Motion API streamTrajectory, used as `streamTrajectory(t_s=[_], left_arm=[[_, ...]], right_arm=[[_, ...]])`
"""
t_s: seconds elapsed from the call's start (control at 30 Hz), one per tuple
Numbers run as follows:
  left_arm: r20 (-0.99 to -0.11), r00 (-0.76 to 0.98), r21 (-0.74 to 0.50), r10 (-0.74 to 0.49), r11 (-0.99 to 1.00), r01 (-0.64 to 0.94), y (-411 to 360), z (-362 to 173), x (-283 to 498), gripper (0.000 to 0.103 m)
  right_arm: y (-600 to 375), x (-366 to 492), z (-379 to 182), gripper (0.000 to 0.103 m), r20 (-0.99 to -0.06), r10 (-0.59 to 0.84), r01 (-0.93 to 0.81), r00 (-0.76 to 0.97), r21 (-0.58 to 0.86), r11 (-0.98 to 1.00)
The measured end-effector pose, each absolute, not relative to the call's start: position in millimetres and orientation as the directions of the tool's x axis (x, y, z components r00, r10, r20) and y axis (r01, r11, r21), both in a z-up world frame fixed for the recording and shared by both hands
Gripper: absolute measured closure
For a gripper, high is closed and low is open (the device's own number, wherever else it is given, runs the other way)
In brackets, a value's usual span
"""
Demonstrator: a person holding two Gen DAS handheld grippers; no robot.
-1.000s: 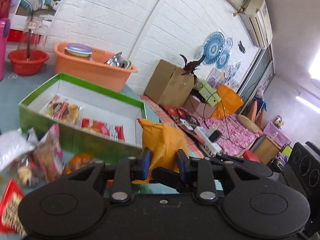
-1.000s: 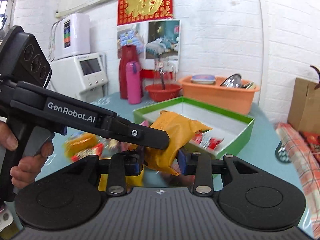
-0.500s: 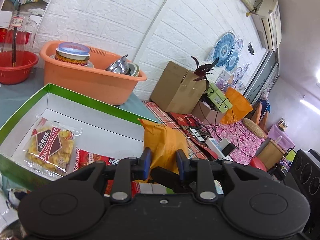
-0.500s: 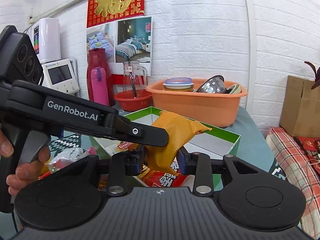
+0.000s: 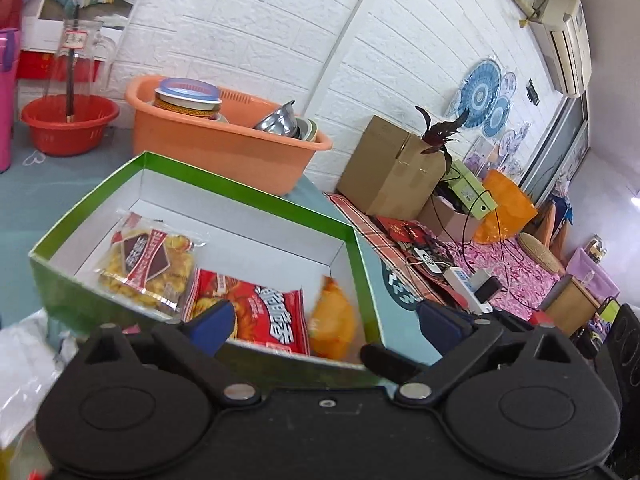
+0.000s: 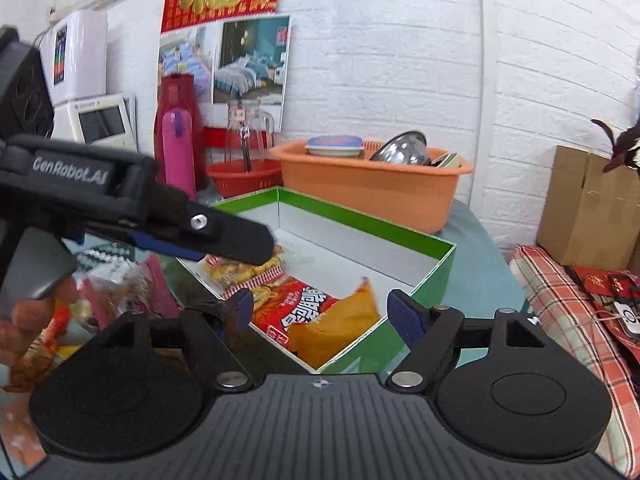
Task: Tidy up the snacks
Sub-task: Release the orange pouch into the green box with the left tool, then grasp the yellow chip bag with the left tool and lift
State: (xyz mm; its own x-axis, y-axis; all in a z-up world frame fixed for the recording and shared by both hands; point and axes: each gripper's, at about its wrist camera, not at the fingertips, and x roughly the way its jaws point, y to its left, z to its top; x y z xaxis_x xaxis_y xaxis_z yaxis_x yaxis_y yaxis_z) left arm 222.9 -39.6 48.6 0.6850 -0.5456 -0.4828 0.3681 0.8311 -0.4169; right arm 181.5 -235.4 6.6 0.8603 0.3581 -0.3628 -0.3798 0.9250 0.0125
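Note:
The green box (image 5: 260,198) (image 6: 360,220) with a white inside holds a clear bag of yellow snacks (image 5: 148,266), a red snack bag (image 5: 260,314) (image 6: 304,308) and the orange snack bag (image 5: 334,322) (image 6: 336,330), which lies in its near right corner, blurred. My left gripper (image 5: 324,324) is open and empty just above the box's near wall. My right gripper (image 6: 320,312) is open and empty over the same corner. The left gripper's finger (image 6: 224,236) crosses the right wrist view.
An orange basin (image 5: 224,144) (image 6: 372,188) with bowls stands behind the box, a red basket (image 5: 68,124) and pink bottle (image 6: 180,156) to its left. Several loose snack bags (image 6: 100,296) lie left of the box. A cardboard box (image 5: 392,168) sits off the table's right edge.
Both grippers held the orange bag together and carried it over the box. Now both have opened and the bag has dropped into the box's near right corner.

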Motion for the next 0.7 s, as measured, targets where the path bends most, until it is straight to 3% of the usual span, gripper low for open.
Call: streamTrajectory(t_s=[0.2,0.37,0.7], left_arm=[[-0.462,0.731,-0.399,-0.502,0.854,0.334,-19,69,162,0.000],[-0.441,0.743,-0.394,-0.504,0.852,0.344,1,60,120,0.000],[-0.579,0.651,-0.351,-0.491,0.871,0.344,10,24,151,0.000]], right_arm=[[-247,127,29,0.000,-0.296,0.385,-0.380,0.874,0.076,0.922],[-245,88,21,0.000,-0.297,0.440,-0.424,0.847,0.122,0.898],[-223,61,-18,0.000,-0.399,0.529,-0.442,0.749,0.294,0.848]])
